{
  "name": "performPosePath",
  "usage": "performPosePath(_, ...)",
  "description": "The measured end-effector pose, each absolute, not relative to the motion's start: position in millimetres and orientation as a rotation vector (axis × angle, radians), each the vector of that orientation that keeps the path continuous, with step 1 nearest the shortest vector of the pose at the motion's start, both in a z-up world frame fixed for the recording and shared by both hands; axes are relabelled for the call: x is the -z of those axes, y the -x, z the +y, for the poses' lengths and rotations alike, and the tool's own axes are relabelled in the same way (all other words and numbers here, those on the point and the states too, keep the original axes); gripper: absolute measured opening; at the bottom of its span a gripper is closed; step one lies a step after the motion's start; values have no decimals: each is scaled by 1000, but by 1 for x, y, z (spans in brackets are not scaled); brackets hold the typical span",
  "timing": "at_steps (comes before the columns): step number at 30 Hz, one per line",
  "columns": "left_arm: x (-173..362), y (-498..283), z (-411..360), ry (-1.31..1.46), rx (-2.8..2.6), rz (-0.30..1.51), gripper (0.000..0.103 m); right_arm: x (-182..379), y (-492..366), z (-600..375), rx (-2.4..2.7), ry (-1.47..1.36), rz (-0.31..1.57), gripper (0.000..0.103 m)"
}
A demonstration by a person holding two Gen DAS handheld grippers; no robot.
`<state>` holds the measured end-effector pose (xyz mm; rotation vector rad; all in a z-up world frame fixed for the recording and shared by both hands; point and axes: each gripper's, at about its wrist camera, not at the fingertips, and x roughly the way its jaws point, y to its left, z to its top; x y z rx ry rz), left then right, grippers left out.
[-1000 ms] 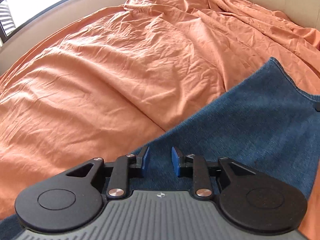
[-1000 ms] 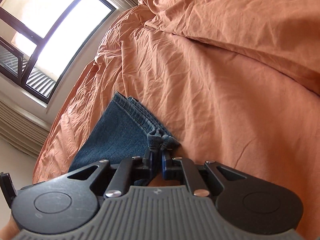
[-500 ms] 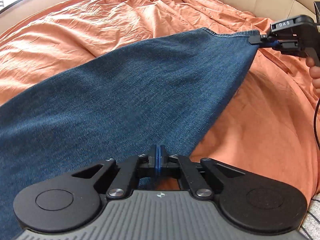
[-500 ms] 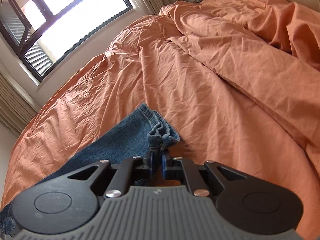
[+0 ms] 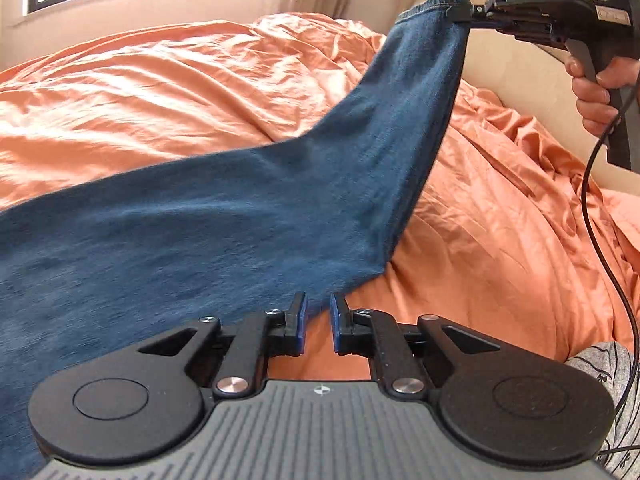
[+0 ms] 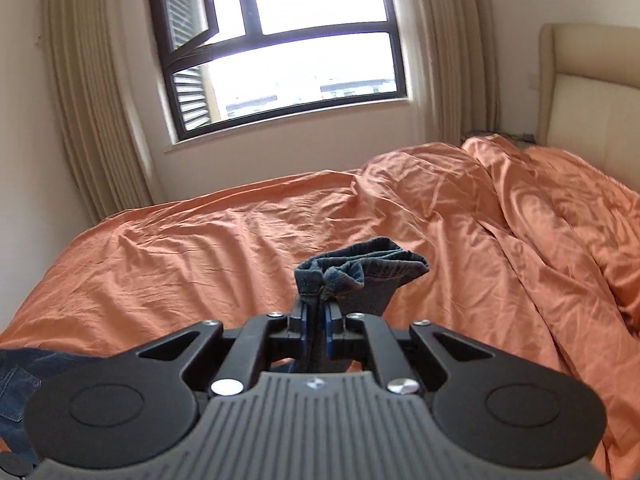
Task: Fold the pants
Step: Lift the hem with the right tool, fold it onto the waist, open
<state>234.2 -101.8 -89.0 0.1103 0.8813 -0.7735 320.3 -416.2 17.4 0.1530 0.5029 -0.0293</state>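
jeans [image 5: 224, 232], dark blue denim, stretch across the bed in the left wrist view: a broad stretch of the cloth lies over the near left of the frame and one leg rises in a taut band to the far right, where its hem is lifted clear of the bedding. beneath them the orange duvet [image 5: 132, 92] covers the whole bed in loose wrinkles, bunched into thicker folds toward the far right by the cream padded headboard [image 6: 592, 112]. on the far wall a dark-framed window [image 6: 280, 52] stands bright, with pale pleated curtains [image 6: 88, 112] hanging on either side. the right gripper [image 5: 466, 14] sits high at the far right of the left wrist view, held by a hand [image 5: 596, 92] wrapped round its grey handle, a black cable [image 5: 600, 216] trailing down from it; its jaws are clamped on the hem of the raised leg, and in its own view the bunched hem stands pinched between the blue pads [image 6: 328, 330], with more denim showing at the near left edge. the left gripper [image 5: 318, 322] is low at the near edge of the jeans; its jaws have just been opening and stand slightly parted, with orange duvet showing in the gap. the edge of the denim lies just beyond the fingertips, and nothing is gripped between them.
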Motion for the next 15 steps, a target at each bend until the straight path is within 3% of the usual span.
performPosePath(8,69,-236,3,4,576,841,15,-10,-340,-265,-184,-14,532,3)
performPosePath(15,78,-238,63,116,490,884,22,113,-327,-153,-378,15,771,3)
